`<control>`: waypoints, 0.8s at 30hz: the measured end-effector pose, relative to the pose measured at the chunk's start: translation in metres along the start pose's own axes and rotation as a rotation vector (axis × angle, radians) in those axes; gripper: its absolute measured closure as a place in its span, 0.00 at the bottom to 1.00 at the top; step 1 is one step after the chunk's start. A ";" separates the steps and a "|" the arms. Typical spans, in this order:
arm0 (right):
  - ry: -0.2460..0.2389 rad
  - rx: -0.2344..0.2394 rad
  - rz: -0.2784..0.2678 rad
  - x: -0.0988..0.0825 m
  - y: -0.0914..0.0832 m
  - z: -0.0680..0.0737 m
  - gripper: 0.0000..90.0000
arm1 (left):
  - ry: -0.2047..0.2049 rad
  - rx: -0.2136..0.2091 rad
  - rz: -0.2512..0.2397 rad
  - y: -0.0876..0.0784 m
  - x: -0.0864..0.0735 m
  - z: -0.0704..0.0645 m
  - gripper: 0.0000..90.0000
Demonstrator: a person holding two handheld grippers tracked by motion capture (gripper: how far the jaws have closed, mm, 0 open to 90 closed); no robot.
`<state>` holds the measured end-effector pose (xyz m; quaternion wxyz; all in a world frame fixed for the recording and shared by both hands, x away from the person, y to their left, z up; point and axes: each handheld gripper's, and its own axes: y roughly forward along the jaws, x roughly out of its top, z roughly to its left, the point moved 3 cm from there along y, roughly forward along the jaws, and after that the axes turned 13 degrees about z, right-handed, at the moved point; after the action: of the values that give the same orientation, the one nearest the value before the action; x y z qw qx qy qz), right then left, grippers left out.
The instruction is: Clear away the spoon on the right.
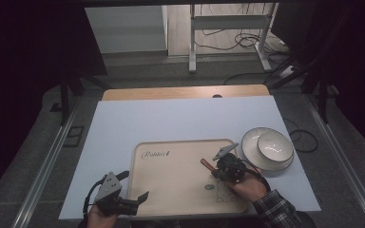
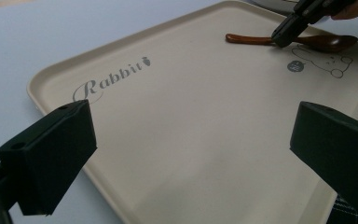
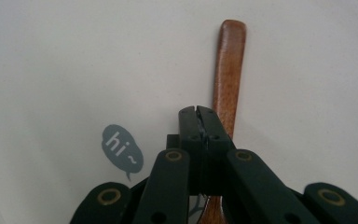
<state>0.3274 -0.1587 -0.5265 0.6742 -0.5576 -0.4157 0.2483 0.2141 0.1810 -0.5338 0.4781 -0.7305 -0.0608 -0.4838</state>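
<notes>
A brown wooden spoon [image 1: 205,164] lies on the right part of a beige tray [image 1: 176,183] printed with "Rabbit" and a small bear. My right gripper [image 1: 214,170] is shut, its tip down at the spoon's handle [image 3: 228,60]. The closed jaws sit just left of the handle, with nothing visible between them. In the left gripper view that tip [image 2: 279,41] touches the spoon [image 2: 326,43] near mid-handle. My left gripper [image 1: 134,186] stands open at the tray's near left edge [image 2: 121,210], its fingers [image 2: 51,154] wide apart over the tray's surface, holding nothing.
A white bowl [image 1: 275,145] sits on a white plate [image 1: 250,151] just right of the tray. Everything rests on a pale sheet [image 1: 180,118] covering the wooden table [image 1: 185,91]. Desk legs and cables lie on the floor beyond.
</notes>
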 end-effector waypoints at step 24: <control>0.094 -0.041 -0.023 -0.008 -0.001 -0.028 1.00 | -0.001 0.002 -0.001 0.000 0.000 0.000 0.00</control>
<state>0.3465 -0.1801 -0.5284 0.6844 -0.5774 -0.3949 0.2055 0.2142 0.1812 -0.5336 0.4784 -0.7303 -0.0618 -0.4837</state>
